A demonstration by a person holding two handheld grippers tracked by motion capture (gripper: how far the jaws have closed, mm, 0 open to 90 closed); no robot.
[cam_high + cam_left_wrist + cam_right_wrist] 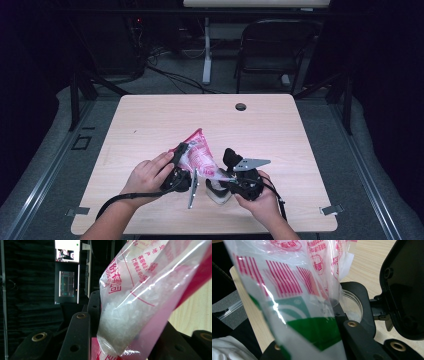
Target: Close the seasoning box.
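Observation:
A clear plastic bag (199, 156) with pink and red print hangs tilted over the front middle of the table (150, 120), held between both grippers. My left gripper (184, 156) is shut on its upper part. In the left gripper view white crystals show inside the bag (130, 312), which sits between the jaws of the left gripper (125, 325). My right gripper (223, 176) is shut on the bag's lower end, and its own view shows the green and red printed end of the bag (294, 302) pinched by the right gripper (312, 337). Under the bag stands a clear round container (218, 194) (355, 303).
A round cable hole (241, 106) sits near the table's far edge. Beyond the table are a black chair (272, 47) and a white desk leg (206, 50). Cables trail from both grippers toward the front edge. Bare wood lies to the left, right and back.

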